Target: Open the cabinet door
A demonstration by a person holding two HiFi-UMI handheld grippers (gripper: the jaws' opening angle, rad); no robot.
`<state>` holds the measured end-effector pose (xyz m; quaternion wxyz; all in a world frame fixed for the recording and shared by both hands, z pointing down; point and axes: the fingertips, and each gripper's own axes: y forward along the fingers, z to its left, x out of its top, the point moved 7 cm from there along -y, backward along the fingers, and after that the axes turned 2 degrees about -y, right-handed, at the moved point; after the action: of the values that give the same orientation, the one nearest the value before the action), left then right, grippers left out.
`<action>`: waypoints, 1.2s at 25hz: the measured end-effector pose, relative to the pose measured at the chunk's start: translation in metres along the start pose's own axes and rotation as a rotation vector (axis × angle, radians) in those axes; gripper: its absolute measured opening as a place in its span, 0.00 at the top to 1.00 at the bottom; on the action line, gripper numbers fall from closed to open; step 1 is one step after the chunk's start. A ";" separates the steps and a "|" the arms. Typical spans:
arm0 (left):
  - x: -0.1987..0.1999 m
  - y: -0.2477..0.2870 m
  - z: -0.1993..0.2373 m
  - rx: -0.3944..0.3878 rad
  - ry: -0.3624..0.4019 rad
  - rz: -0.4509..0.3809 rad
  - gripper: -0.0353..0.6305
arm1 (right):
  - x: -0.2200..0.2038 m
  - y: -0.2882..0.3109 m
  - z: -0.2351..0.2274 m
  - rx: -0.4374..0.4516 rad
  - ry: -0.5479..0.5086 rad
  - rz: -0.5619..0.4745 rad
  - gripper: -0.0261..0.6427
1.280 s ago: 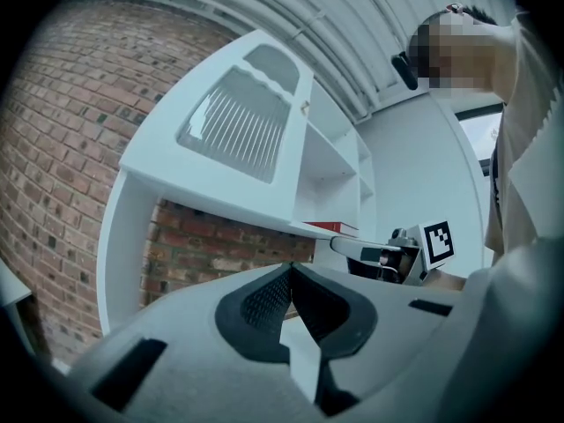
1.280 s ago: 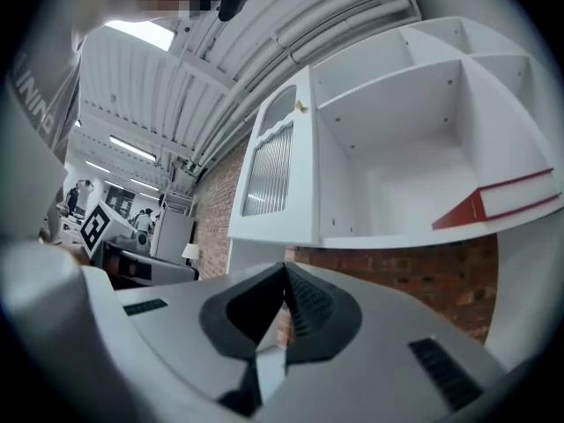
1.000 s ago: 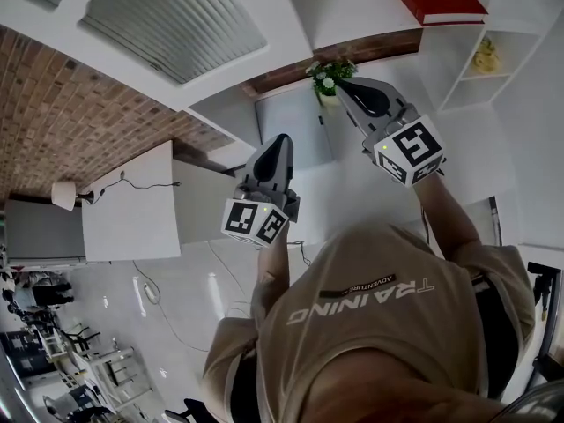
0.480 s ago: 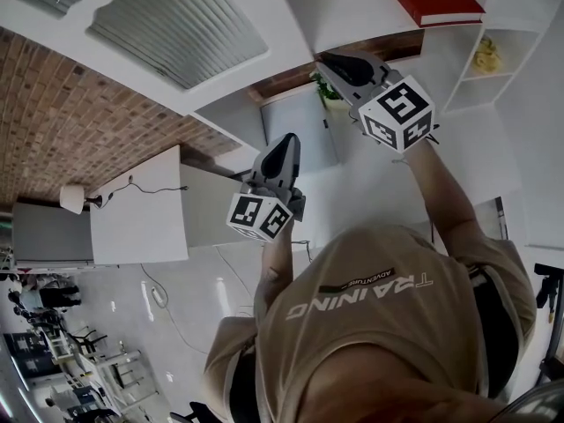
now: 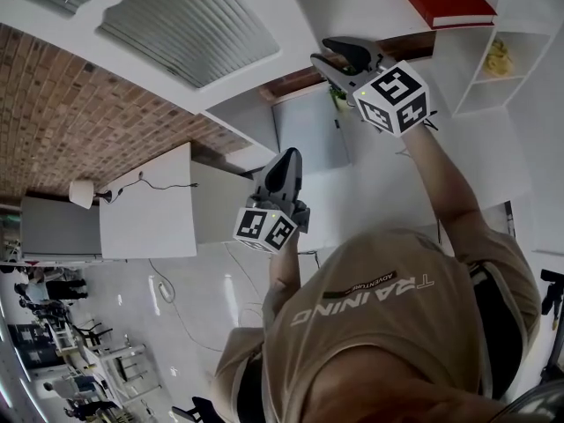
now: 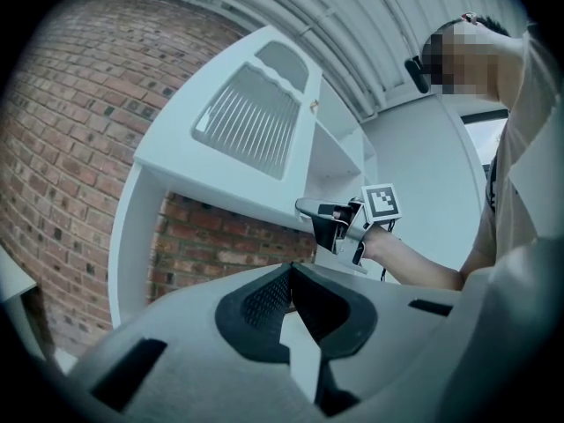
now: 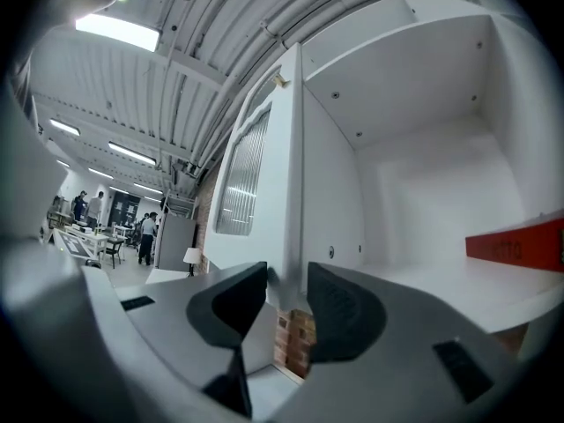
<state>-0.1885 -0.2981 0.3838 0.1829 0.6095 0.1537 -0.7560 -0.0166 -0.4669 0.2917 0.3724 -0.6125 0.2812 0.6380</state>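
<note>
The white cabinet door with a ribbed glass panel stands swung wide open. In the right gripper view the door shows edge-on, and its lower free edge lies between the jaws of my right gripper. Those jaws are opening, with a gap on each side of the edge. The open cabinet holds a red book. The head view has my right gripper raised at the door's edge and my left gripper lower, away from the door. My left gripper is shut on nothing.
A brick wall lies behind the cabinet. Side shelves at the right hold a yellow object. Below stand a low white unit and a lamp. People stand far off in the room.
My right gripper has moved up and left in the head view, away from the plant and to the door's edge, and its jaws now stand apart. The left gripper has shifted slightly lower.
</note>
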 end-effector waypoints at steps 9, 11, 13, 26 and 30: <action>0.001 -0.012 0.001 0.018 -0.003 -0.022 0.94 | -0.001 0.002 0.005 -0.021 -0.021 0.026 0.79; 0.000 -0.013 -0.001 0.008 -0.011 -0.015 0.94 | 0.000 0.001 0.007 -0.039 -0.040 0.036 0.79; -0.003 -0.016 -0.001 0.009 -0.014 -0.006 0.94 | 0.000 0.000 0.011 -0.043 -0.040 0.041 0.79; -0.008 -0.037 -0.010 0.059 -0.013 -0.005 0.94 | 0.002 -0.013 0.019 -0.040 -0.006 0.016 0.81; -0.008 -0.041 -0.019 0.066 -0.010 -0.008 0.94 | 0.002 -0.018 0.022 -0.044 -0.004 0.005 0.81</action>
<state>-0.1893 -0.2521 0.3879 0.1601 0.6109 0.1302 -0.7643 -0.0143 -0.4379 0.2936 0.3576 -0.6187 0.2680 0.6462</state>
